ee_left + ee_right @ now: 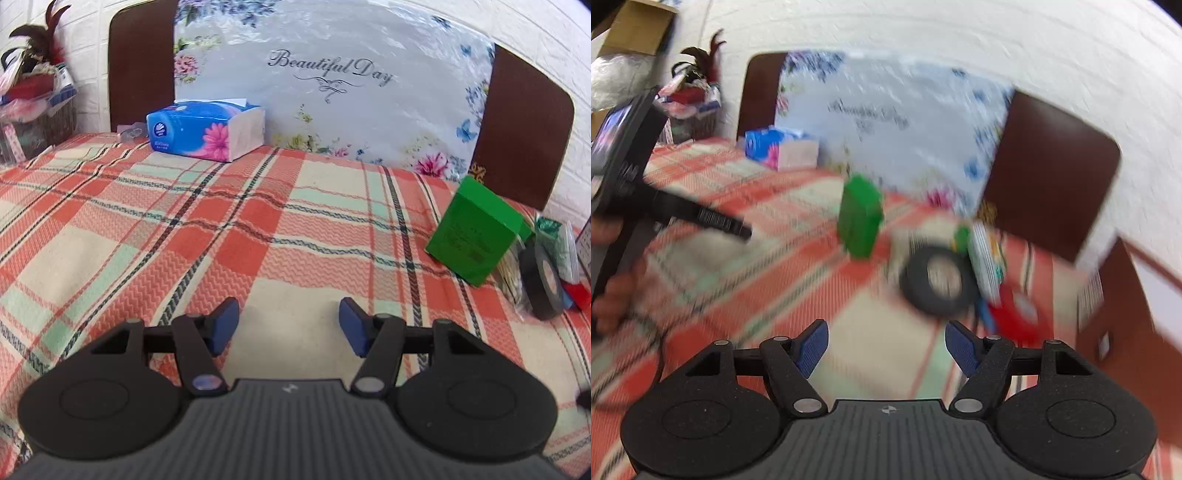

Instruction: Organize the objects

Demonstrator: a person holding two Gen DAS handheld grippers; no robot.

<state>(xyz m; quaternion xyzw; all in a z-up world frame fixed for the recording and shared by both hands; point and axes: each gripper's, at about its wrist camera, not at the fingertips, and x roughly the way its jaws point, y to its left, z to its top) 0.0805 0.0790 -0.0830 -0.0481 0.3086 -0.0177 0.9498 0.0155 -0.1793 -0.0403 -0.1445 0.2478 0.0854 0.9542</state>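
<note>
Above the plaid tablecloth (258, 229) we hold the left gripper (289, 325) with its blue pads spread and nothing between them. We hold the right gripper (886, 347) likewise spread and empty; its view is motion-blurred. A green box (474, 230) stands tilted at the cloth's right side, with a black tape roll (543, 282) just beside it among small packets. A blue tissue pack (207, 129) lies at the far edge, near the floral board (332, 92).
</note>
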